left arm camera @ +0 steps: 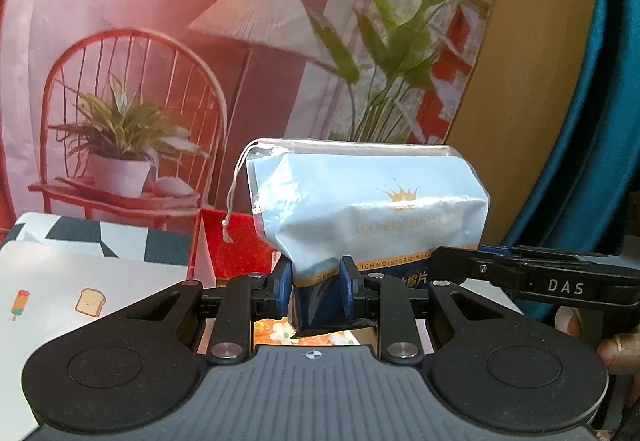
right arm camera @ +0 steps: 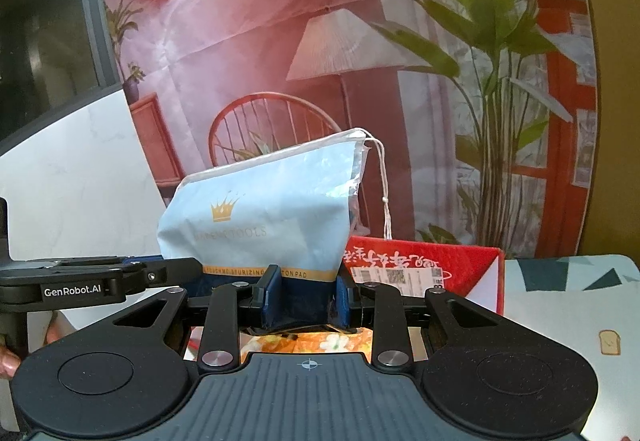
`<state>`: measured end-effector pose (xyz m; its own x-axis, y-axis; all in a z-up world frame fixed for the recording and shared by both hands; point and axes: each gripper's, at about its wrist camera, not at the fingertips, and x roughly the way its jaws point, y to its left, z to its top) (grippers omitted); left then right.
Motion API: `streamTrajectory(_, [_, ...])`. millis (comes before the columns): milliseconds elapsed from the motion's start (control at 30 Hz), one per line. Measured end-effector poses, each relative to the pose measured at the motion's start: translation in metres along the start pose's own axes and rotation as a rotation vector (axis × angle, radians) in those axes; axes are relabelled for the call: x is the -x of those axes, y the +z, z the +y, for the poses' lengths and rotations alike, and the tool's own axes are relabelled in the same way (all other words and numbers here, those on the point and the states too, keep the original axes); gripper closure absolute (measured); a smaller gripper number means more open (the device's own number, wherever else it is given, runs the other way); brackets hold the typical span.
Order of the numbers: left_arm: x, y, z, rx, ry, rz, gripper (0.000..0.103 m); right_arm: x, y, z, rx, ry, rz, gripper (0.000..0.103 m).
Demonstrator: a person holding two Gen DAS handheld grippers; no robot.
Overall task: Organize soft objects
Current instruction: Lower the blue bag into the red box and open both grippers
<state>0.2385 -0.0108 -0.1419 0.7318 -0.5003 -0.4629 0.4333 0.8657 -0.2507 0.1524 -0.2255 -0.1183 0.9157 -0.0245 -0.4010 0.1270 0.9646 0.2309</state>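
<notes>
While we hold the pale blue cotton pad bag [left arm camera: 368,209] upright above the red box [left arm camera: 236,245], both tools pinch its dark blue bottom edge: the left gripper [left arm camera: 316,289] is clamped on one part of that edge, and the right gripper [right arm camera: 306,291] is clamped on another. Our fingers cover the bag's lower corners, and the printed band of text is partly cut off behind them. Faint lettering under the gold crown is hard to read. Its drawstring [right arm camera: 382,185] dangles beside the top. Orange floral fabric [right arm camera: 320,343] peeks out beneath, mostly hidden. Behind stands a printed backdrop [left arm camera: 160,41].
</notes>
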Motion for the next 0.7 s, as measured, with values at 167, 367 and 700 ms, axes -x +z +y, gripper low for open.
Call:
streamTrajectory(167, [-0.033, 0.001, 0.010, 0.019, 0.023, 0.100, 0.077, -0.027, 0.004, -0.017, -0.062, 0.004, 0.051, 0.076])
streamTrajectory(367, [-0.071, -0.008, 0.018, 0.007, 0.043, 0.228, 0.076, -0.063, -0.008, -0.041, -0.134, -0.016, 0.160, 0.076])
streamTrajectory(700, [-0.104, -0.031, 0.026, 0.010, 0.063, 0.367, 0.076, -0.097, -0.044, -0.062, -0.254, -0.066, 0.337, 0.076])
